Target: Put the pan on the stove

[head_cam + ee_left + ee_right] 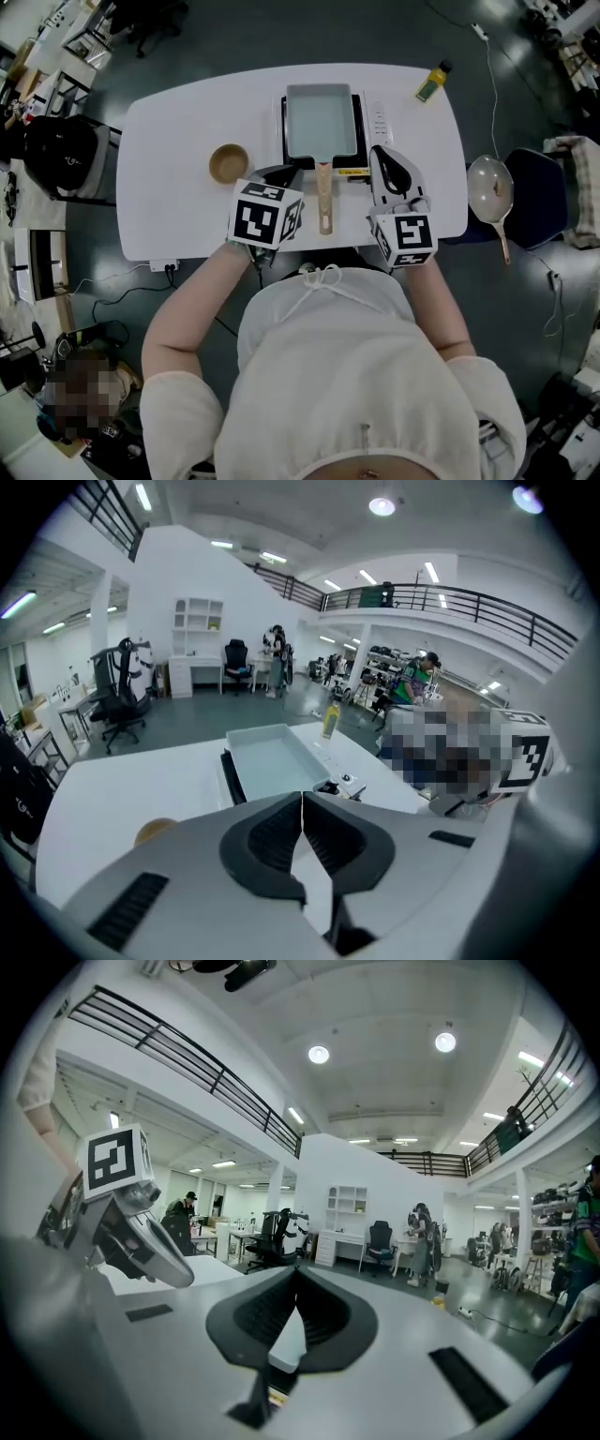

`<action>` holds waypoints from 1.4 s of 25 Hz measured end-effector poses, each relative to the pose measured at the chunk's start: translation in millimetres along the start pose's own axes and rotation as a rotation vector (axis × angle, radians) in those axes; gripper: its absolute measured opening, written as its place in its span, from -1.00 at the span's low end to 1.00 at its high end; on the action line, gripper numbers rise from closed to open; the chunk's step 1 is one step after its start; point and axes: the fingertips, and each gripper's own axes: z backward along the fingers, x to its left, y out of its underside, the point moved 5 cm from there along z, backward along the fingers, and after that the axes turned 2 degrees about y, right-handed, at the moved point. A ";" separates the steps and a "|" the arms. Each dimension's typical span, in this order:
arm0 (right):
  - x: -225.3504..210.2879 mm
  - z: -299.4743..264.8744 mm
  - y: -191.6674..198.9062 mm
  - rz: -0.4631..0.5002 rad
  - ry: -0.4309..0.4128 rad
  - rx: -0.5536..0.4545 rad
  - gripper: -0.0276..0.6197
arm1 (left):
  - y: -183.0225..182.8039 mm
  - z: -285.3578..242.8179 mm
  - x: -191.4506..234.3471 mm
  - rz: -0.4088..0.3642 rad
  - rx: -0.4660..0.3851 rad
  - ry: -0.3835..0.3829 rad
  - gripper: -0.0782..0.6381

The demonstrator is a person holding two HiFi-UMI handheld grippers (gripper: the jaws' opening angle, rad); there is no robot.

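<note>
Beside the pan (322, 122), left claw (302, 799), right claw (297, 1274), both closed

No text, label or number is legible.

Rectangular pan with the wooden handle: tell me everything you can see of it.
The pan is rectangular, with low upright walls and a pale grey, metal-looking inside that is empty. Its straight wooden handle points toward the person, out over the white table. It sits flat on the black-topped stove, whose light control strip shows on its right. Nothing else touches it.
</note>
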 end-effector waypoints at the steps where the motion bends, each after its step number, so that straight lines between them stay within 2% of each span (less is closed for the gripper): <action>1: 2.7 0.8 -2.2 0.006 -0.003 -0.006 -0.90 | -3.2 3.6 2.6 -0.022 -0.042 -0.008 -0.71; 7: 12.8 3.4 -13.4 0.029 -0.012 -0.025 -0.90 | -23.6 32.1 12.1 -0.177 -0.356 -0.076 -0.71; 11: 15.0 1.9 -15.7 0.009 -0.021 -0.020 -0.90 | -27.4 51.1 15.5 -0.244 -0.526 -0.081 -0.71; 14: 15.5 2.6 -16.0 0.003 -0.019 -0.023 -0.90 | -27.0 64.4 20.4 -0.276 -0.623 -0.116 -0.71; 22: 24.4 10.3 -23.6 0.021 -0.042 -0.052 -0.90 | -32.4 86.2 25.6 -0.273 -0.677 -0.114 -0.71; 26: 28.7 11.4 -25.1 0.030 -0.043 -0.048 -0.91 | -30.7 86.3 24.1 -0.274 -0.670 -0.080 -0.71; 29: 30.9 11.5 -23.8 0.035 -0.045 -0.041 -0.91 | -27.0 85.0 26.2 -0.246 -0.665 -0.059 -0.72; 35: 39.2 13.0 -28.8 0.060 -0.034 -0.057 -0.91 | -25.3 94.9 33.9 -0.234 -0.677 -0.069 -0.72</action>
